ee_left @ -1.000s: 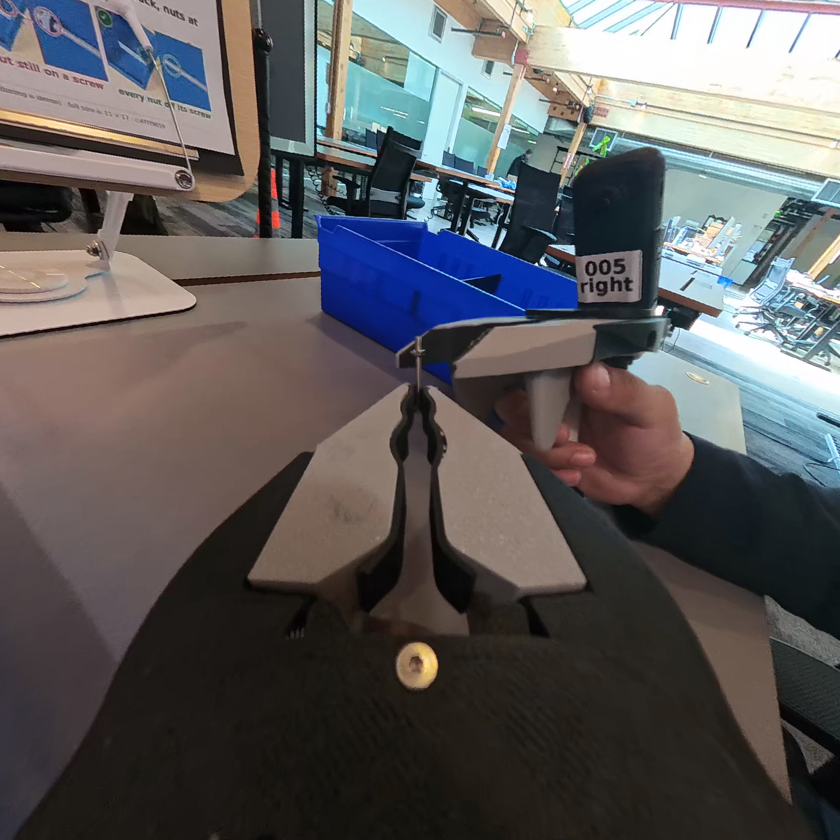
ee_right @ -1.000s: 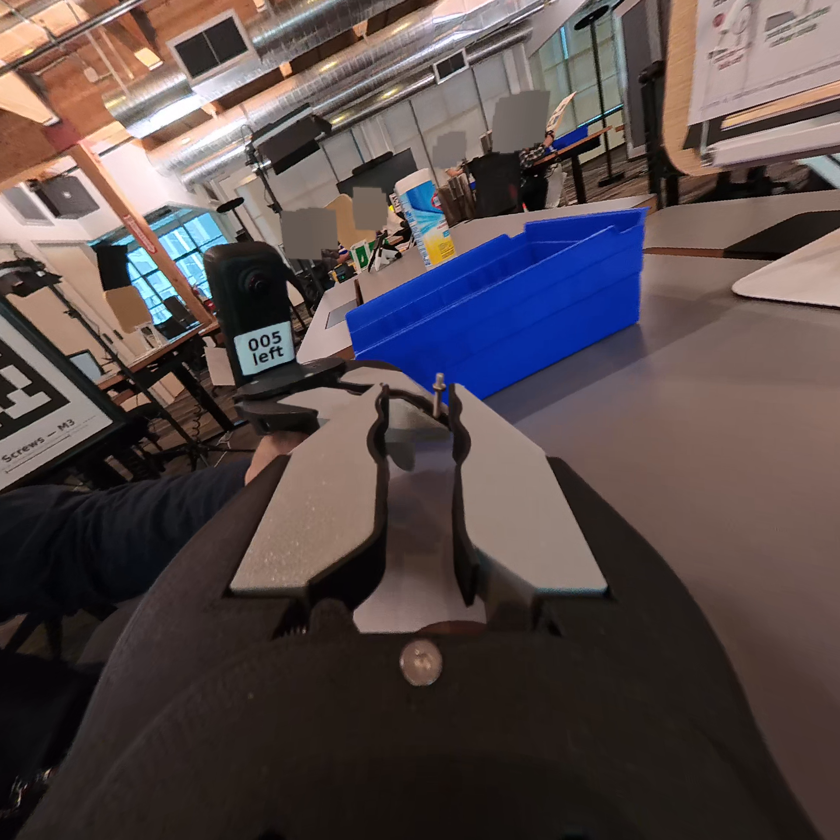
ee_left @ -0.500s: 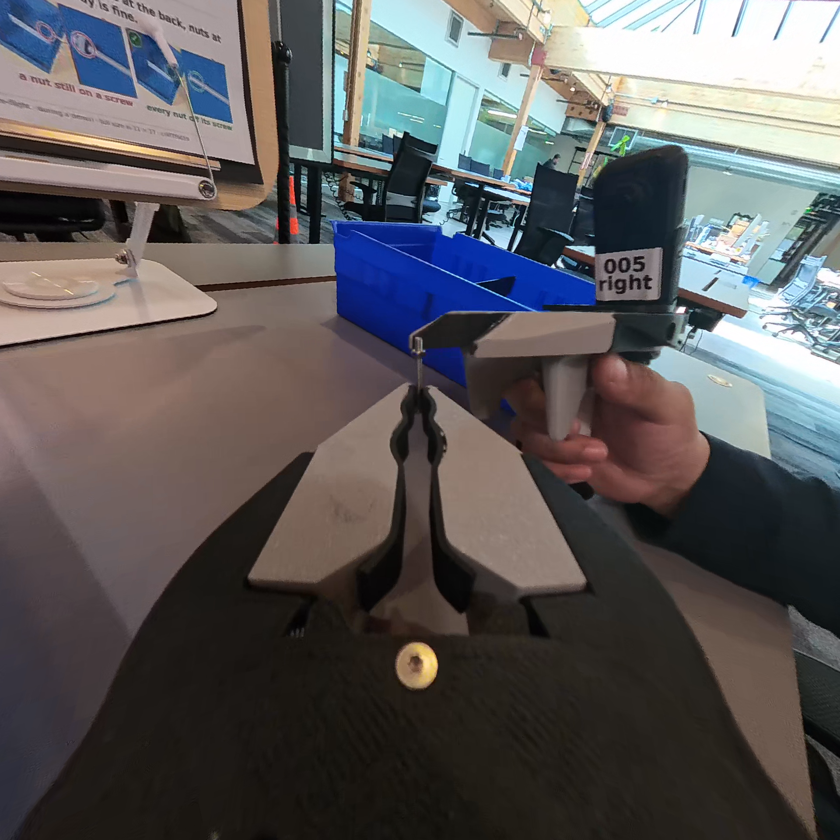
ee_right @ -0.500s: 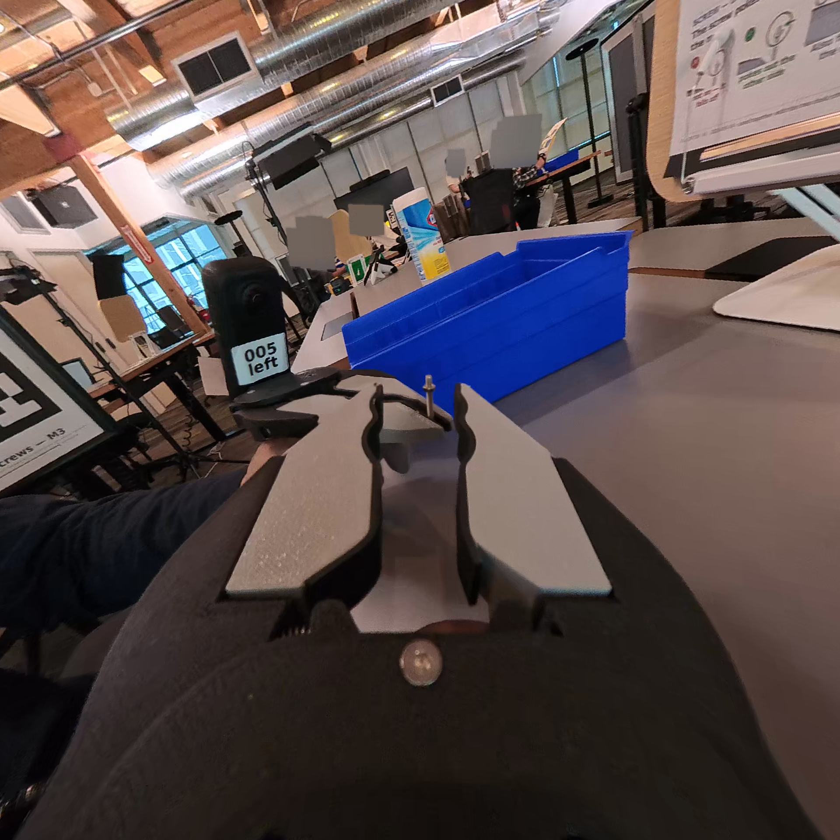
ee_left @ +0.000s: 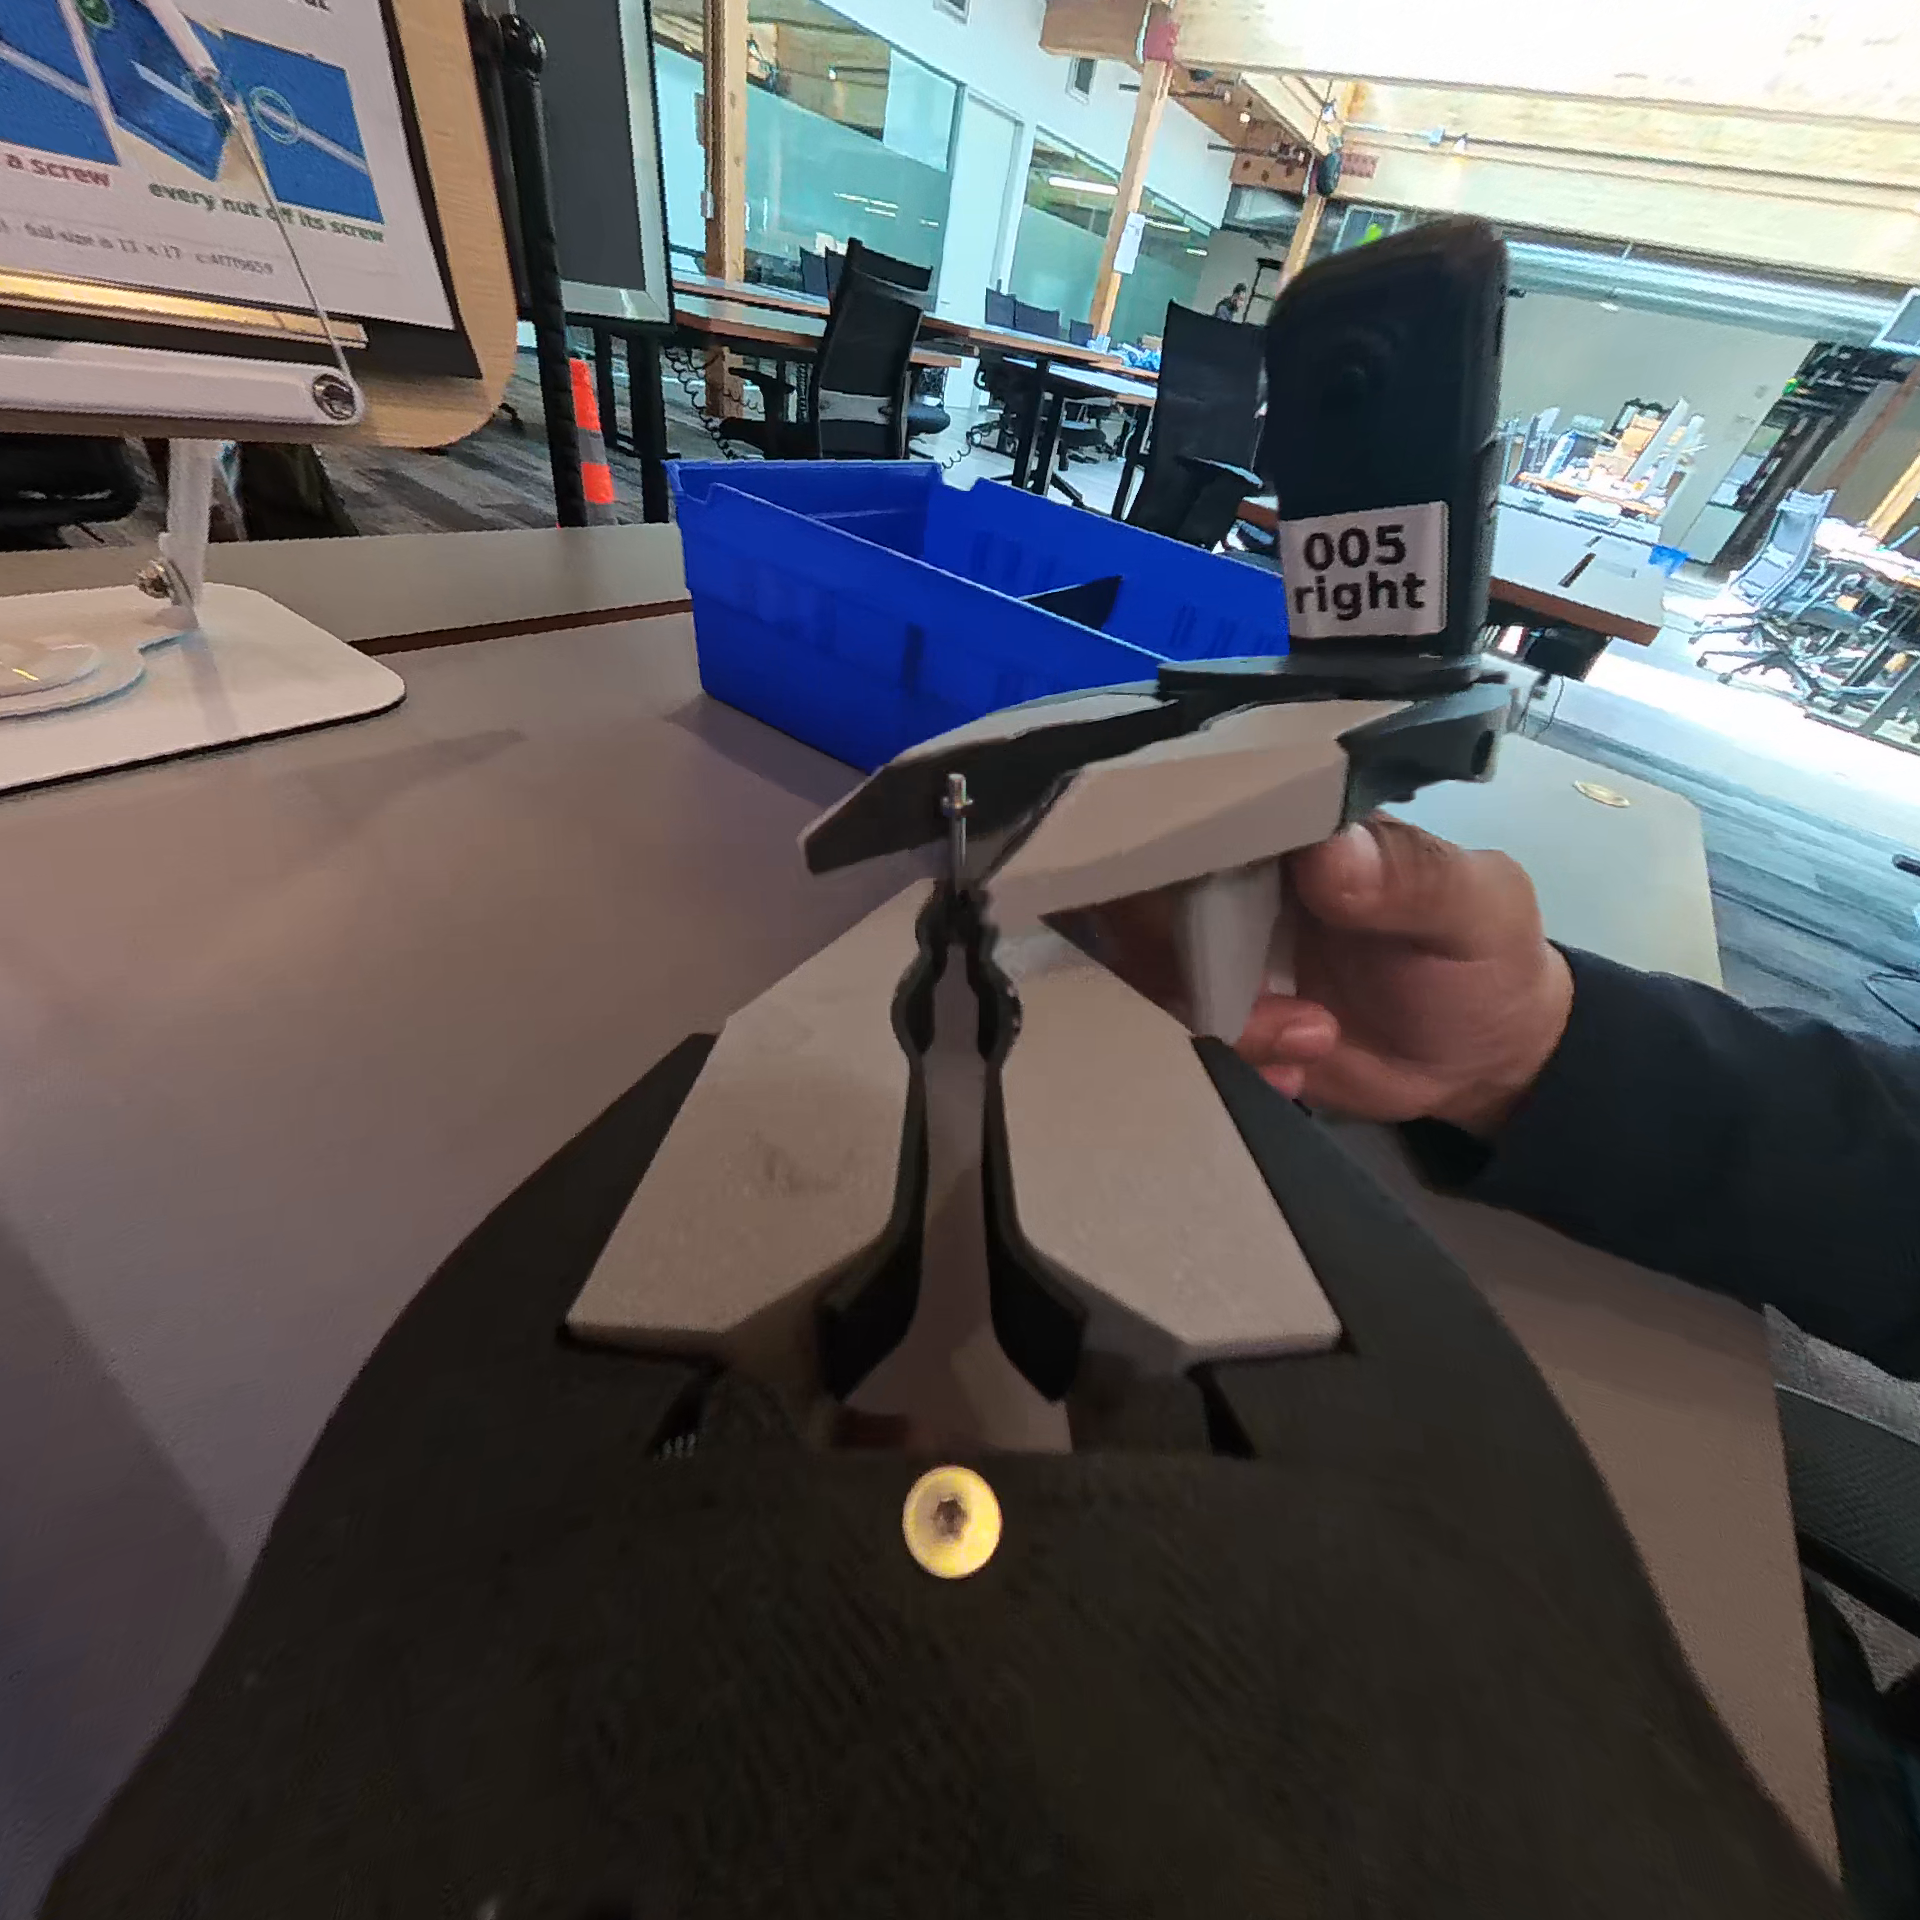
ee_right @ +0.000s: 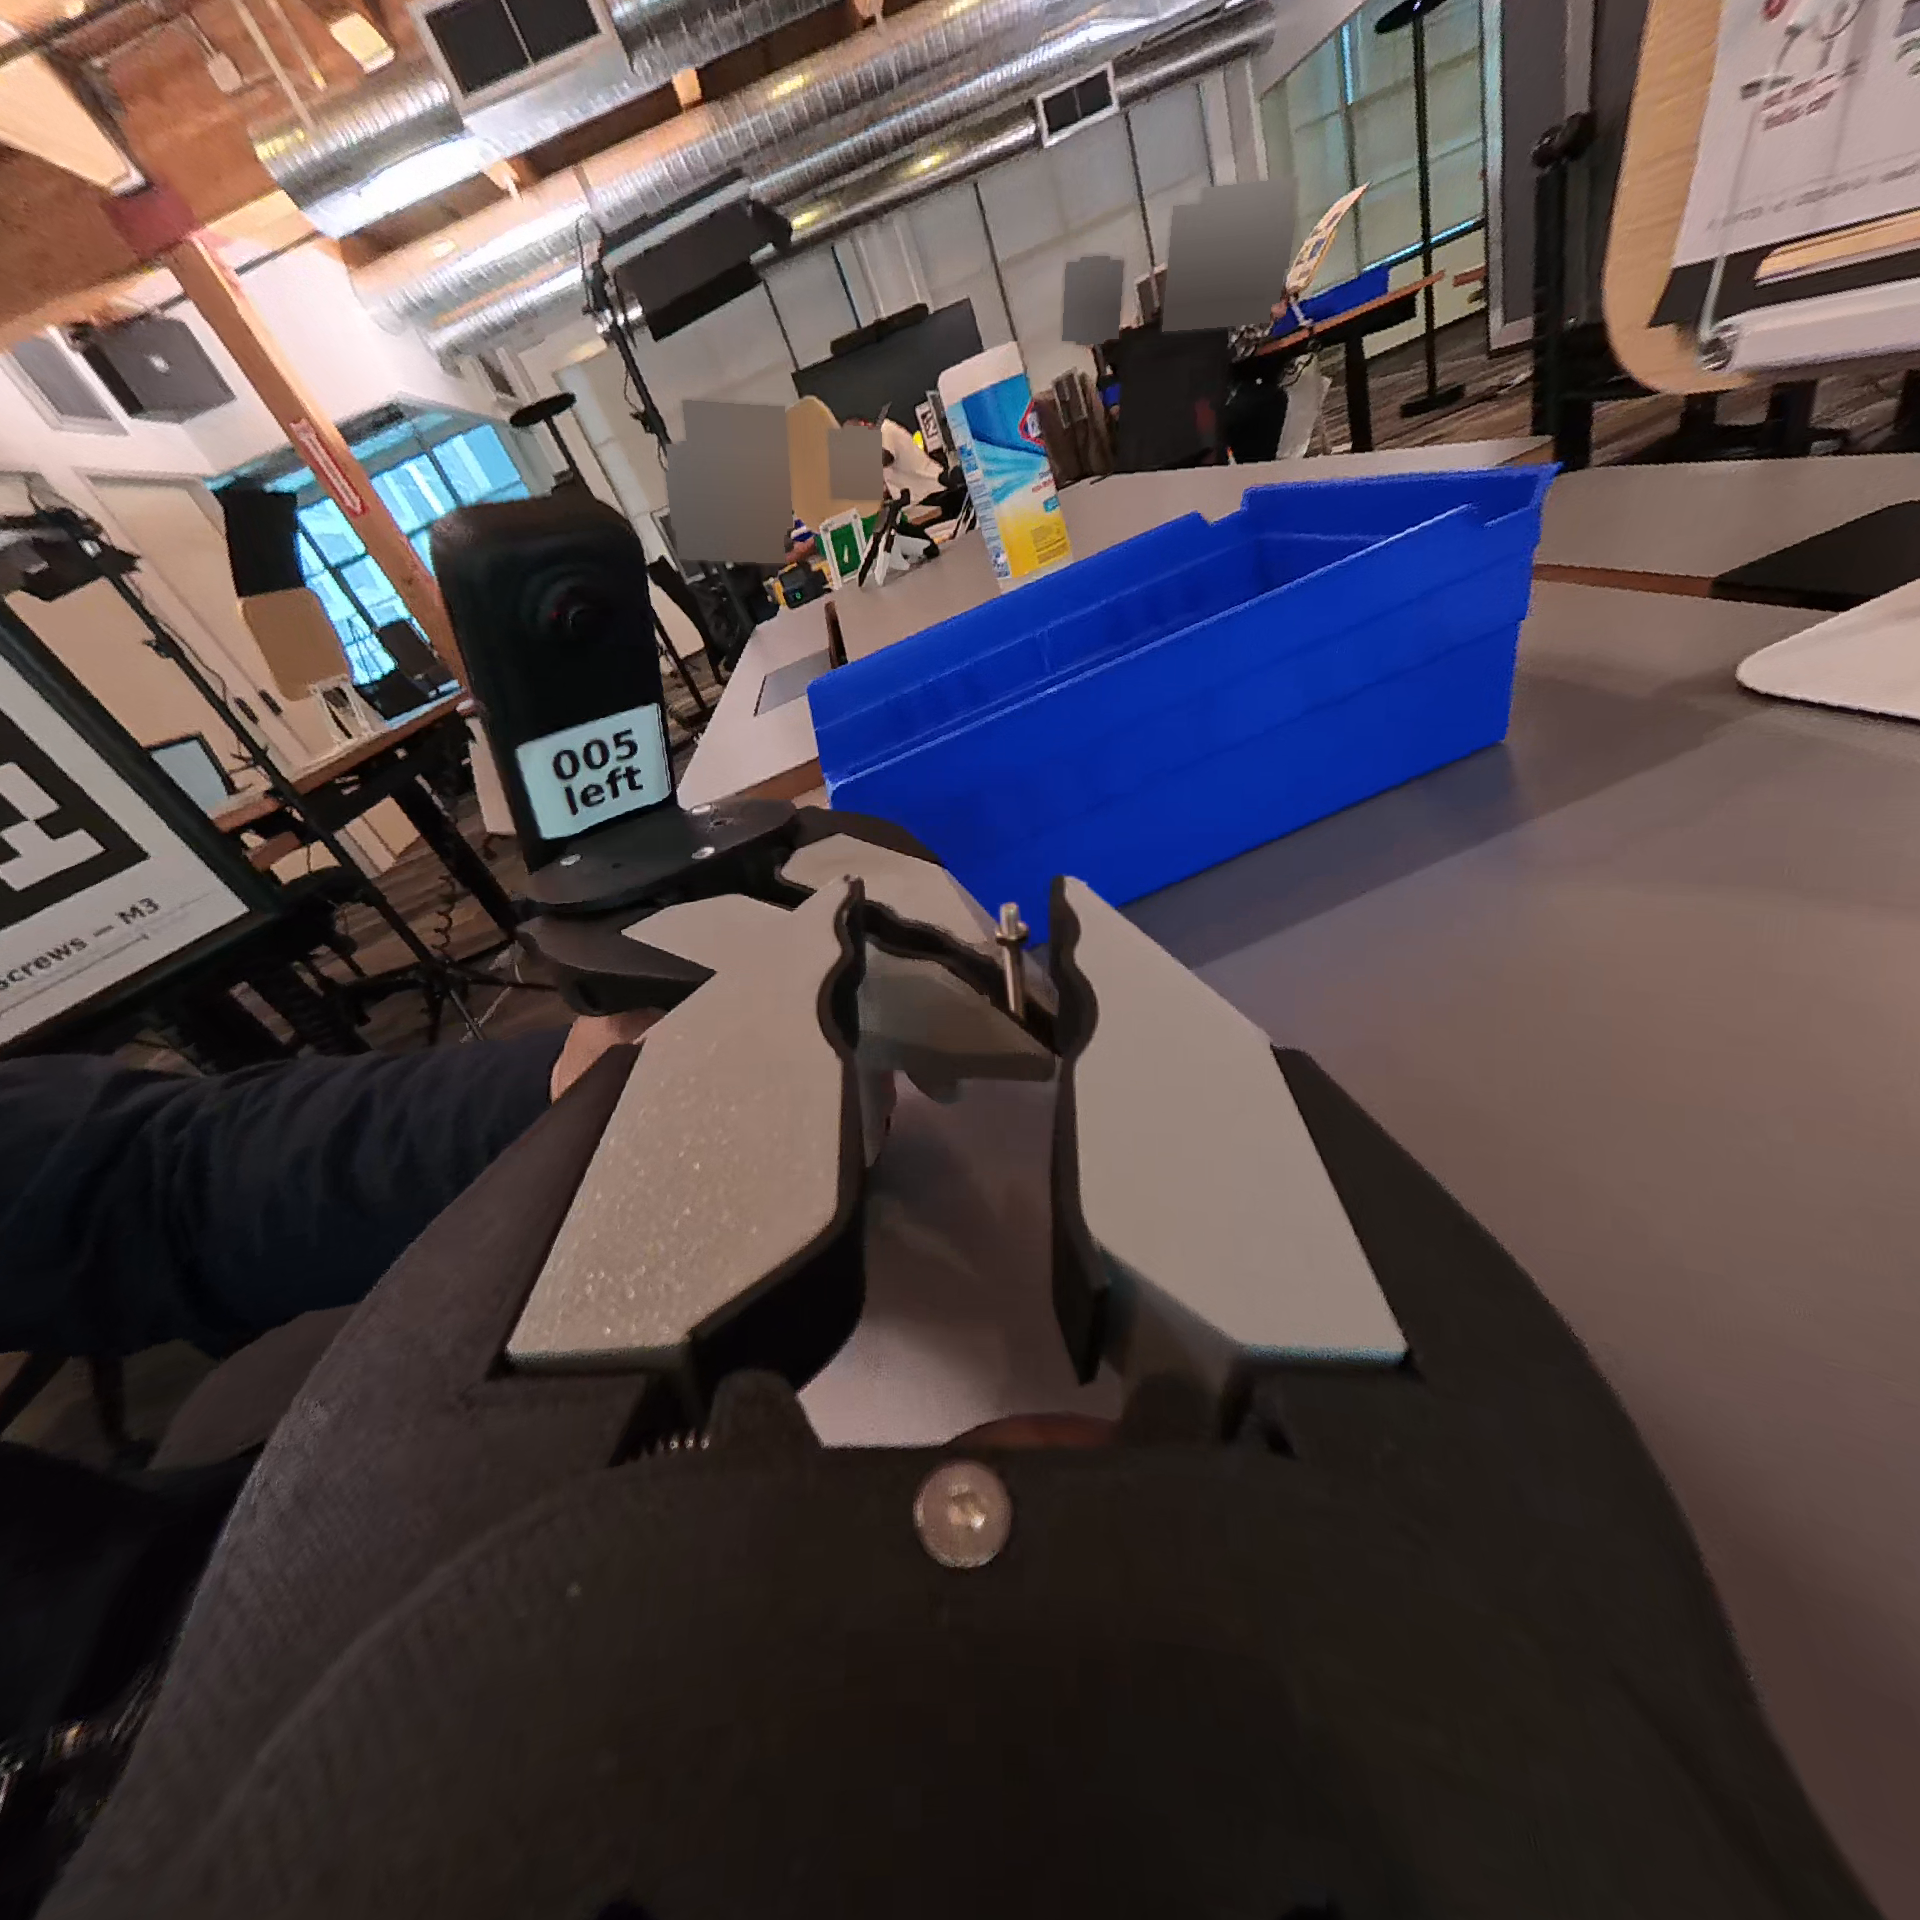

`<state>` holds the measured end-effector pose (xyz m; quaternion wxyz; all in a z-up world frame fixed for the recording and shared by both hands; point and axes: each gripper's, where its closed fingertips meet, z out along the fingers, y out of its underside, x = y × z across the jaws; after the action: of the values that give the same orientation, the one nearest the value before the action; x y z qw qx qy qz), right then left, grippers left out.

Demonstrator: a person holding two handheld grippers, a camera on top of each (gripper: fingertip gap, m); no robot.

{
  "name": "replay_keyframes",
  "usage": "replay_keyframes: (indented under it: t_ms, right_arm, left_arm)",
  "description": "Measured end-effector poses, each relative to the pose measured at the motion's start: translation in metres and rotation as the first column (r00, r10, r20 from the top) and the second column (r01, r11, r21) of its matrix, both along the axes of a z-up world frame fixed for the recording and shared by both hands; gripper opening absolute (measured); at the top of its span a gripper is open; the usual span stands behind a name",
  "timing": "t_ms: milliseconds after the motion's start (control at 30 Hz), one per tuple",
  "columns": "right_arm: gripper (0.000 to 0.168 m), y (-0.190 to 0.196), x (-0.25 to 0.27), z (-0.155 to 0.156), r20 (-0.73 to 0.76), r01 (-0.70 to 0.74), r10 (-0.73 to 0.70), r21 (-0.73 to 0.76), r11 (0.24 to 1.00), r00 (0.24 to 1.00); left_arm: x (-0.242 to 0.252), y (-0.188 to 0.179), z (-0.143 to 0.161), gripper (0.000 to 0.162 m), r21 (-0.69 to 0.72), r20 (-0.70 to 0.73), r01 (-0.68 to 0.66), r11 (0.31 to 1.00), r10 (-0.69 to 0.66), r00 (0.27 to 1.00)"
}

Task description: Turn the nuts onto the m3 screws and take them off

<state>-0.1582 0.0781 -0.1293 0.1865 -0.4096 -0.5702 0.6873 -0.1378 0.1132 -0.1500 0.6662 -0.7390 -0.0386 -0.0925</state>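
Observation:
My left gripper (ee_left: 958, 914) is shut on a thin M3 screw (ee_left: 957, 844) that stands upright out of its fingertips. A small nut (ee_left: 954, 798) sits near the screw's top. My right gripper (ee_right: 956, 935) is open, with one finger on either side of the screw (ee_right: 1010, 964). The screw stands close to the right-hand finger (ee_right: 1070, 940), and I cannot tell if they touch. The right gripper also shows in the left wrist view (ee_left: 914, 842), held by a hand (ee_left: 1392, 977). The left gripper's fingertips show in the right wrist view (ee_right: 966, 1013).
A blue plastic bin (ee_left: 883, 644) with a divider stands on the grey table (ee_left: 364, 935) just behind the grippers, and shows in the right wrist view (ee_right: 1195, 748). A document stand with a white base (ee_left: 208, 675) is at the far left. A wipes canister (ee_right: 1003, 478) stands beyond the bin. Both grippers' tips are close together, under 4 cm apart.
The right gripper has moved forward, so the screw now sits deeper between its open fingers. The left gripper stays shut on the screw.

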Motion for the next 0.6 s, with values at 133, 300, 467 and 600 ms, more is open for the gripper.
replay_keyframes:
  t_ms: [133, 300, 467, 600]
  right_arm:
    - [0.031, 0.016, 0.002, 0.006, -0.010, 0.040, -0.040, -0.037, 0.999, 0.999]
    - [0.025, 0.012, 0.003, 0.002, -0.003, 0.031, -0.031, -0.008, 0.999, 1.000]
    - [0.027, 0.001, 0.002, 0.001, -0.019, 0.024, -0.023, 0.027, 0.999, 1.000]
    - [0.025, 0.007, 0.000, 0.003, -0.036, 0.070, -0.068, 0.055, 0.996, 0.997]
  left_arm:
    - [-0.012, -0.003, 0.002, 0.000, 0.011, 0.012, -0.054, 0.998, 0.054, 0.998]
    - [-0.022, -0.005, 0.000, 0.000, -0.001, 0.038, -0.091, 0.996, 0.091, 0.995]
    - [-0.021, -0.005, 0.000, 0.000, 0.001, 0.051, -0.082, 0.997, 0.082, 0.995]
    - [-0.020, -0.005, 0.002, 0.000, 0.008, 0.069, -0.073, 0.997, 0.072, 0.995]
